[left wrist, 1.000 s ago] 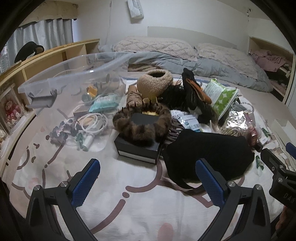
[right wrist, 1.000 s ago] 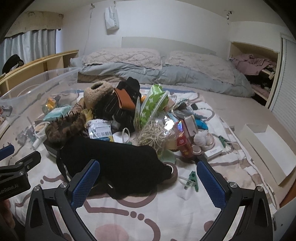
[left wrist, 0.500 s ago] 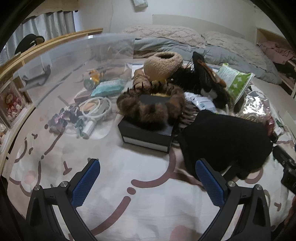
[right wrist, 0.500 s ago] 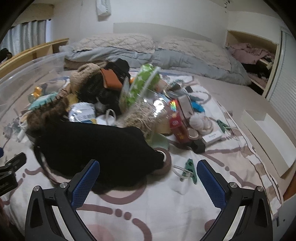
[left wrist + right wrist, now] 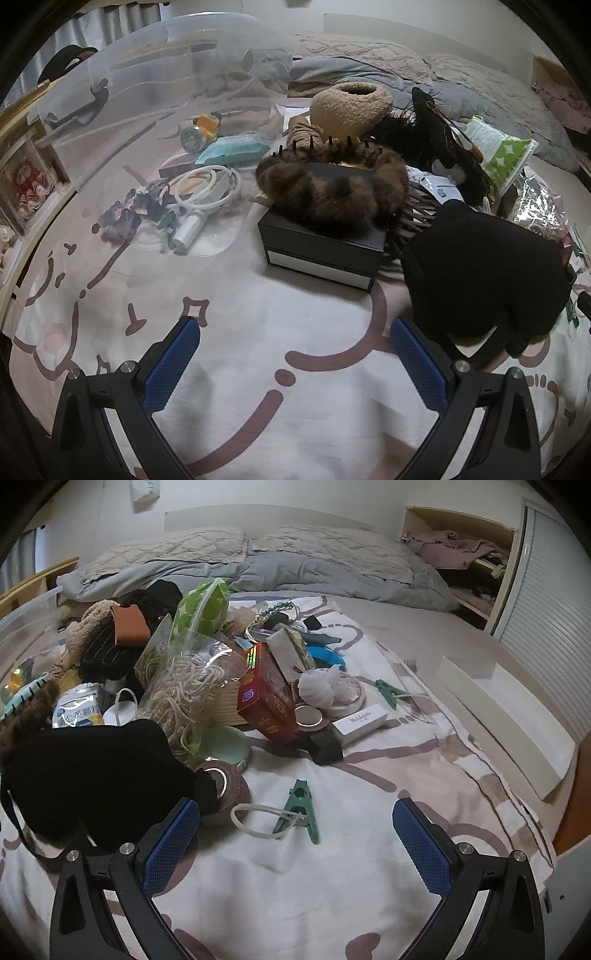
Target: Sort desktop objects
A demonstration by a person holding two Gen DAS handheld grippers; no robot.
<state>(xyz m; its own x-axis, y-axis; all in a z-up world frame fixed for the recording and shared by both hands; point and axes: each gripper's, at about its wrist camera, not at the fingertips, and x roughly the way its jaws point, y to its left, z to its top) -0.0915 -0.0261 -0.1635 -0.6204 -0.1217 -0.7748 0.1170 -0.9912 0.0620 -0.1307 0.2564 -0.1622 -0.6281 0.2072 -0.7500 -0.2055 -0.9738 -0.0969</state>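
While both stand spread and empty over the bed (image 5: 424, 635), the right hand-held gripper (image 5: 295, 836) has a green clip (image 5: 298, 810) just ahead, the left hand-held gripper (image 5: 295, 356) a black box (image 5: 321, 247) farther ahead, black cloth (image 5: 480, 273) front-right.

Dim, flat indoor light, soft shadows only. Strong fisheye bend and black vignette at all edges. Left view slightly smeared, maybe motion blur. Glare on the clear plastic storage bin (image 5: 166, 74) at 10 o'clock and the crinkled transparent bag (image 5: 184, 664) in the right view.
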